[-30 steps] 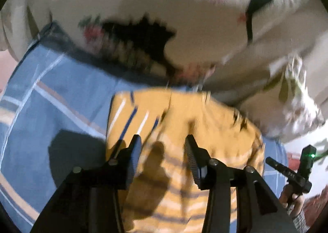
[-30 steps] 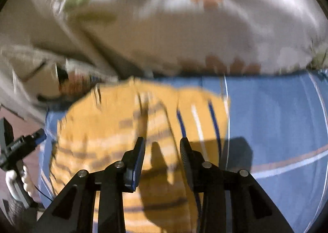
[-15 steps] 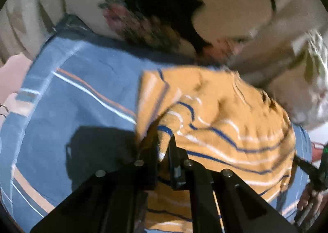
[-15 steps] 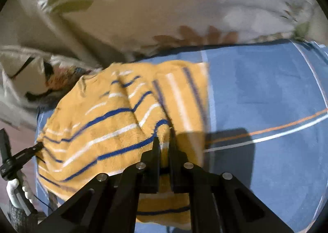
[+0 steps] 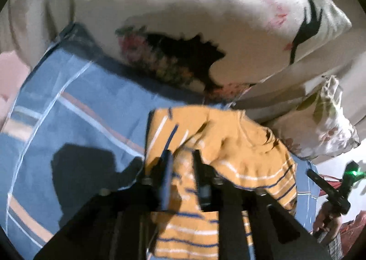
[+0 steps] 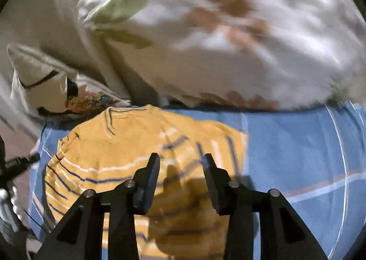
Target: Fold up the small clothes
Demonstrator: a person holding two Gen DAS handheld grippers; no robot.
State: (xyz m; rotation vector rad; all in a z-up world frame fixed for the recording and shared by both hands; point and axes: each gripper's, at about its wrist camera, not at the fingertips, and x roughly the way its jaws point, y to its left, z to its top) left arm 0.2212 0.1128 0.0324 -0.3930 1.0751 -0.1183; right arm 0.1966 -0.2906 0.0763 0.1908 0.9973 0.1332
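Note:
A small orange sweater (image 5: 240, 157) with blue and white stripes lies partly folded on the blue striped bedsheet (image 5: 80, 111). It also shows in the right wrist view (image 6: 128, 145). My left gripper (image 5: 181, 159) hovers over the sweater's left part with its jaws a little apart and holds nothing. My right gripper (image 6: 180, 161) is open and empty above the sweater's right part, its shadow on the cloth.
A cream pillow (image 5: 205, 31) with a black and floral print lies behind the sweater. A white floral pillow (image 6: 228, 42) lies at the back of the bed. The blue sheet (image 6: 297, 157) stretches right of the sweater. The right gripper (image 5: 329, 189) shows at the left wrist view's right edge.
Both grippers were shut on the sweater's edges half a second ago. They have let go and opened, and the lifted cloth now lies folded over on the sweater.

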